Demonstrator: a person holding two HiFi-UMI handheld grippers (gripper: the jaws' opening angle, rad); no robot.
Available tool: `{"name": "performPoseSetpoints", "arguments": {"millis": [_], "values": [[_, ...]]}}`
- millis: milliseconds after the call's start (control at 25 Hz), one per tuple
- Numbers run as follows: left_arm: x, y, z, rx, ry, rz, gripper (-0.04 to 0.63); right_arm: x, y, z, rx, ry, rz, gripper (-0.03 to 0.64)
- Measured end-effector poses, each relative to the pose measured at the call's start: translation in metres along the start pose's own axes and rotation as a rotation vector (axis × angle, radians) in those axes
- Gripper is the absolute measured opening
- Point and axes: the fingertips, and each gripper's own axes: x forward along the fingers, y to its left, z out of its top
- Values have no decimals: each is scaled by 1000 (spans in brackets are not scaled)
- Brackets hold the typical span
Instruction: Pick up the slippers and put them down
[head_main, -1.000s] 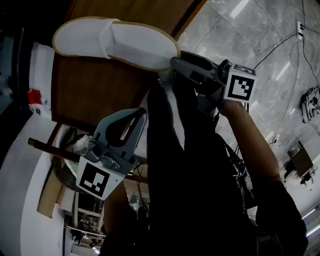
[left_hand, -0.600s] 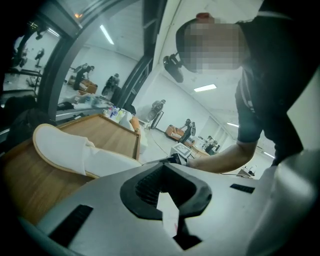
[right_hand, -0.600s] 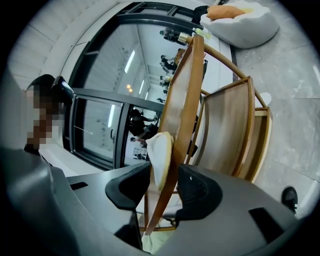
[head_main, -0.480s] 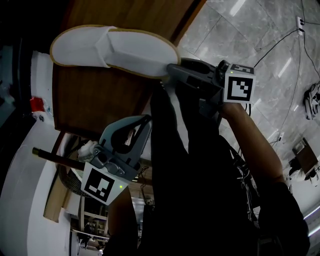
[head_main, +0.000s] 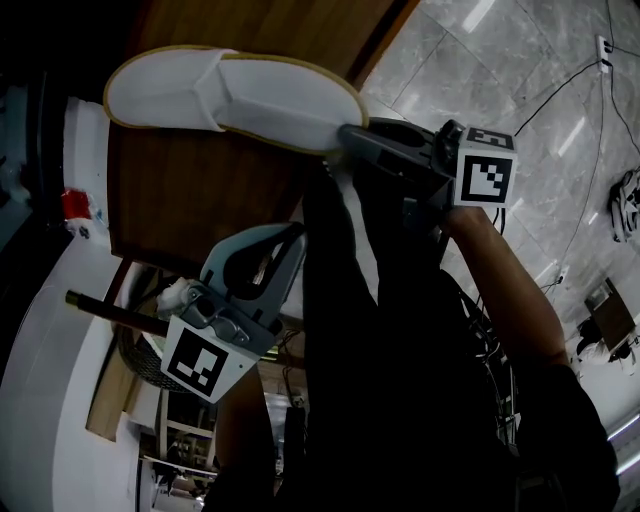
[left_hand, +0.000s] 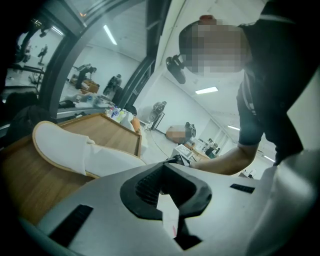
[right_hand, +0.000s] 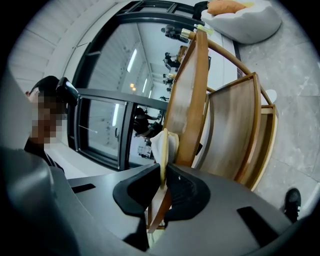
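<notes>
A white slipper (head_main: 235, 95) with tan trim is seen over the wooden table (head_main: 190, 195). At the slipper's right end its edge is gripped by the right gripper (head_main: 347, 137), whose jaws have just been closed on it. Below the slipper, past the table's edge, the left gripper (head_main: 293, 235) is held with jaws together, nothing between them. Right of the slipper, grey marble floor (head_main: 520, 70) is shown.

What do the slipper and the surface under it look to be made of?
The slipper looks like soft white fabric, matte, probably a thin disposable kind, with tan piping round its edge and a creased upper. The tabletop looks like wood or wood veneer, warm brown with faint grain lines and a raised rim.
</notes>
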Motion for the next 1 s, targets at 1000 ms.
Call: {"name": "performPoseSetpoints", "arguments": {"millis": [1000], "values": [[-115,-36,166,184,-241,209,9,-18,275,79,-339,-106,294,46]]}}
